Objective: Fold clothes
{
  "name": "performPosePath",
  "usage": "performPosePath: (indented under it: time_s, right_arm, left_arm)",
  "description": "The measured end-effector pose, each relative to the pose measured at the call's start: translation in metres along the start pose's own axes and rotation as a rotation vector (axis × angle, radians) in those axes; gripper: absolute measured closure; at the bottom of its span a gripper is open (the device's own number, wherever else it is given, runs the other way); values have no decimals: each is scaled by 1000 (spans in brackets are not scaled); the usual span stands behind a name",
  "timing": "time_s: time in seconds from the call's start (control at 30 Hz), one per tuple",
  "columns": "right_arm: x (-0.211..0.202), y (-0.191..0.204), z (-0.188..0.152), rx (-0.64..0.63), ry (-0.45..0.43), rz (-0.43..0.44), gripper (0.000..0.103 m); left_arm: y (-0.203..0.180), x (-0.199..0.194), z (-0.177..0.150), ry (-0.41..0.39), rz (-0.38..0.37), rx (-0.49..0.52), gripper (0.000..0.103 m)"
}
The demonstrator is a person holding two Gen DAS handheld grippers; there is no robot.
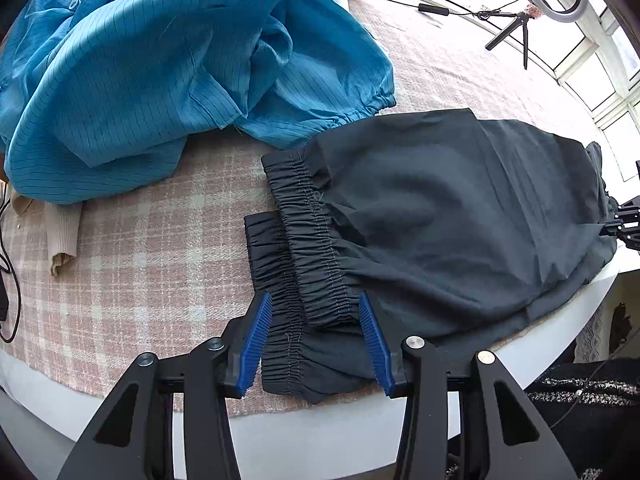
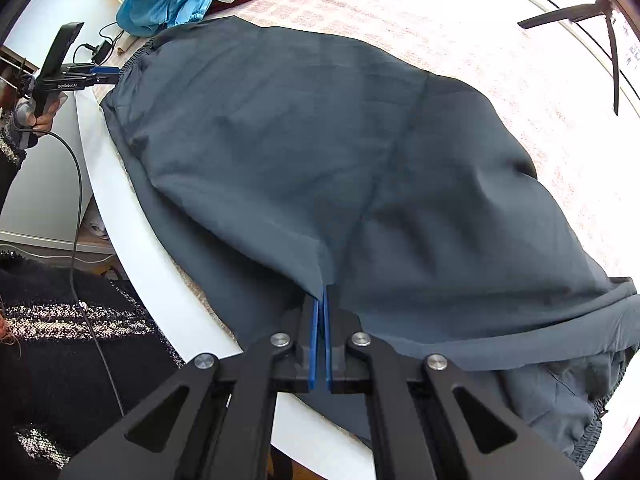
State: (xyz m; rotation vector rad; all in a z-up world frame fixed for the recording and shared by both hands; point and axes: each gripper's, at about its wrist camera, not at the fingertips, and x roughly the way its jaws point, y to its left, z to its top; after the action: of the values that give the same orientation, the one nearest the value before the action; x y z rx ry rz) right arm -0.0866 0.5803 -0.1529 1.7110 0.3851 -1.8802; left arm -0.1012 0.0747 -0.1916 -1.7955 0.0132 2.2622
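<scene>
Dark trousers (image 1: 440,208) lie folded across a round tabletop (image 1: 360,432) draped with a pink plaid cloth (image 1: 160,264), their two elastic cuffs (image 1: 312,240) stacked at the left end. The left tongs (image 1: 316,340) point steeply down at the tabletop's near edge, their blue pads (image 1: 256,344) released and standing on either side of the cuffs without pressing them. At the opposite end of the garment the right tongs (image 2: 322,336) are clenched, blue pads nearly together, pinching a fold of the trouser fabric (image 2: 320,268) where it peaks up between them. From the right tongs' view the cloth spreads away toward the left tongs (image 2: 105,72), carried by a hand (image 2: 44,118) at the far edge. Beyond the left tongs, past the cuffs, a crumpled blue pinstriped jacket (image 1: 140,80) lies heaped, with a beige knitted sleeve (image 1: 60,236) poking from under it. Farther off stands a ring light on a small tripod (image 1: 520,28).
</scene>
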Motion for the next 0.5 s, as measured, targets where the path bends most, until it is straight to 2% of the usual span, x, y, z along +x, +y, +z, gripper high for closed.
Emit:
performPosePath:
  time_s: [0.03,0.1,0.23,0.4,0.5]
  right_arm:
    - [1,0,0,0,1,-1,101]
    - [2,2,1,-2,0,-9,101]
    - [-3,-1,4,11,-19,-11,101]
    - [-28,0,6,34,-68,-7,101]
    - [-37,2,4,26,-71,6,101]
  left_arm:
    - [-1,1,2,3,-3,1,87]
    - [-3,2,6,-3,17,0,101]
    - [-5,-9,15,-35,6,6,102]
    - [-4,-46,24,-64,50,14,103]
    - [3,-56,1,-49,53,21,103]
